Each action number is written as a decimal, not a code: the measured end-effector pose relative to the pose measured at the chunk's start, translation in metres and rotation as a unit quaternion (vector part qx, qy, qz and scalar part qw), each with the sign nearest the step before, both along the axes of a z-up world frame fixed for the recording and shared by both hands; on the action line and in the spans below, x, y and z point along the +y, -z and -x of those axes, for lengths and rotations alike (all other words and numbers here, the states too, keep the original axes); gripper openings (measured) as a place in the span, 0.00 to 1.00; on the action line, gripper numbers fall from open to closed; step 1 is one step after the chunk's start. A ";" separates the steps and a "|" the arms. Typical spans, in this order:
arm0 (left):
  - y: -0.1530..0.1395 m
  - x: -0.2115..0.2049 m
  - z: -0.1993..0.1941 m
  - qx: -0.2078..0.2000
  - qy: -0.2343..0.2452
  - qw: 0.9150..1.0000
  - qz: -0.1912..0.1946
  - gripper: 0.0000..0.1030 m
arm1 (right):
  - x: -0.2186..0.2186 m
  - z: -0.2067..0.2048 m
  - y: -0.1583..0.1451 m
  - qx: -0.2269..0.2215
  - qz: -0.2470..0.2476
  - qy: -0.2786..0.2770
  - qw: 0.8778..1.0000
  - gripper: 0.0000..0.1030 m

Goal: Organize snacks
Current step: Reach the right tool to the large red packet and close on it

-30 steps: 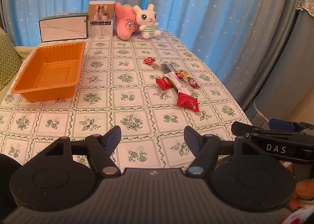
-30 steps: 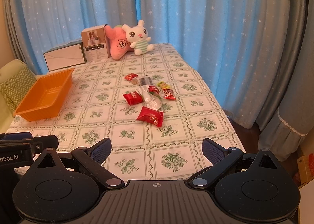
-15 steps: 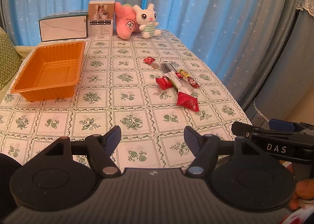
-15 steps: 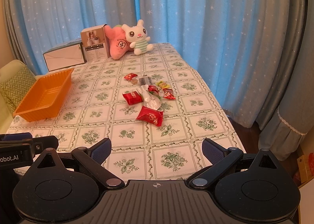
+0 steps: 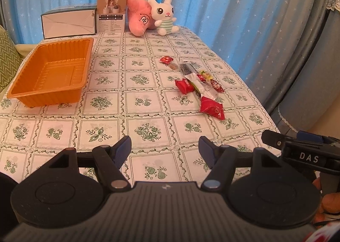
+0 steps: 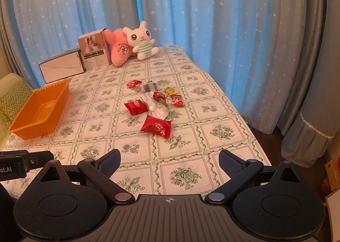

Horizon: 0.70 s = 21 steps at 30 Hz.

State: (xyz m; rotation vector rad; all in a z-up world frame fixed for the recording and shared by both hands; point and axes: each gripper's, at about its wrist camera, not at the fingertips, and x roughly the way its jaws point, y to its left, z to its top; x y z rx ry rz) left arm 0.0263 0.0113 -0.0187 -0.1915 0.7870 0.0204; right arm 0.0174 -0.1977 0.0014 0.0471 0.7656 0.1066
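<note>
Right wrist view shows the snacks (image 6: pixel 153 106) mid-table toward its right edge, ahead of the wide, empty right tongs (image 6: pixel 169 162); left tongs (image 5: pixel 164 149) equally wide, farther.

My left gripper (image 5: pixel 164 148): black ribbed body, two round discs, silver pivot screws behind blue-padded fingertips (image 5: pixel 122 147). My right gripper (image 6: pixel 170 162): same build; crosshair mark centred behind jaws.

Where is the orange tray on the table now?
In both wrist views the orange tray sits empty on the table's left side, just in front of the white box, well apart from the snack pile.
</note>
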 end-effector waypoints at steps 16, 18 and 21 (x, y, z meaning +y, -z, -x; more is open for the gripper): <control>0.026 0.024 -0.072 0.018 0.017 1.000 0.003 0.61 | 0.016 -0.089 0.032 -0.005 0.087 -0.174 0.981 0.83; 0.032 0.024 -0.084 0.021 0.028 0.999 0.004 0.61 | 0.018 -0.104 0.044 0.002 0.108 -0.207 0.972 0.80; 0.040 0.024 -0.098 0.023 0.042 0.999 0.000 0.61 | 0.022 -0.124 0.062 0.010 0.142 -0.257 0.956 0.78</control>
